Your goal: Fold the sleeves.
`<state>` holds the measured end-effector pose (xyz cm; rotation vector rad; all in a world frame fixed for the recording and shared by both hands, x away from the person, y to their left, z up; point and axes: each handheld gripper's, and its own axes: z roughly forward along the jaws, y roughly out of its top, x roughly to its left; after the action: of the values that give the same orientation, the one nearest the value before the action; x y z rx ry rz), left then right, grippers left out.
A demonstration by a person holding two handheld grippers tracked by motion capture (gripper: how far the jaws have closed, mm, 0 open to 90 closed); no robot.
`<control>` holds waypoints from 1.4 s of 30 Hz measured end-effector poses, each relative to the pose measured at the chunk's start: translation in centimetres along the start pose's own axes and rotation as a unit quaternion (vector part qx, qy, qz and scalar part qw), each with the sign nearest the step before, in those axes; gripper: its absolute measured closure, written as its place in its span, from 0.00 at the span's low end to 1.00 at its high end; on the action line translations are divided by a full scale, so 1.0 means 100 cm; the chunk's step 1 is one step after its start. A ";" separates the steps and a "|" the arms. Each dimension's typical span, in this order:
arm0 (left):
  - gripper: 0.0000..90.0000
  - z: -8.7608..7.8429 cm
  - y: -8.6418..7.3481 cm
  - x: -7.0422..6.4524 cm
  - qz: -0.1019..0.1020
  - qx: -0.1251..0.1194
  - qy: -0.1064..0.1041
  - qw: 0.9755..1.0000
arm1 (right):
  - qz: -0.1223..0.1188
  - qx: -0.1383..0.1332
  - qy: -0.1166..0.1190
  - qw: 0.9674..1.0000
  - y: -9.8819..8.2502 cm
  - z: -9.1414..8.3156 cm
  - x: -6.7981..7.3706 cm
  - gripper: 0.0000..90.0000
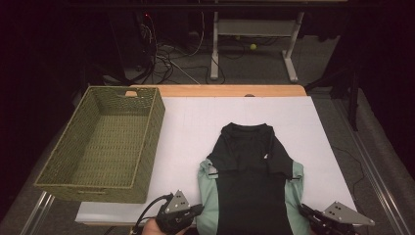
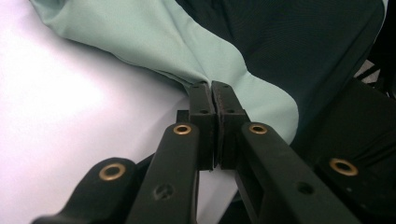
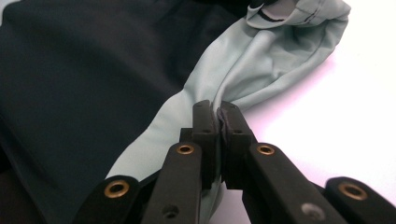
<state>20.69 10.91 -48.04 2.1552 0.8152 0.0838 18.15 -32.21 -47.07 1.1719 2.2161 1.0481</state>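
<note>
Between the clenched jaws of the left gripper (image 2: pixel 212 88) and the right gripper (image 3: pixel 218 108), the black-and-mint shirt's (image 1: pixel 249 166) side panels are being pinched, the garment lying flat on the white counter (image 1: pixel 191 127) beyond them.

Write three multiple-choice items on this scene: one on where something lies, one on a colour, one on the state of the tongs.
1. Where is the wicker basket relative to the shirt?
A. on the shirt
B. left of it
C. right of it

2. What colour are the shirt's side panels?
A. red
B. yellow
C. pale green

3. How are the left tongs and right tongs?
A. both shut on the shirt
B. both wide open
C. one open

Answers: B, the basket sits at the table's left in the high view; C, mint panels flank the dark middle; A, each gripper view shows jaws pinching pale fabric.
</note>
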 end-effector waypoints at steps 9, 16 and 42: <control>0.69 -0.004 0.010 0.012 -0.013 -0.047 0.019 0.999 | 0.022 -0.041 0.002 0.999 0.008 -0.001 -0.007 0.67; 0.40 -0.003 0.039 0.029 -0.032 -0.073 0.031 0.996 | 0.034 -0.068 -0.015 0.997 0.024 0.006 -0.019 0.42; 0.01 0.049 0.154 0.094 -0.072 -0.060 0.070 0.993 | 0.035 -0.060 -0.037 0.997 0.120 0.084 -0.094 0.12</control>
<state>37.72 5.94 -42.19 1.9884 1.0167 0.2062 35.05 -32.16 -42.87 1.2238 2.0379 1.1310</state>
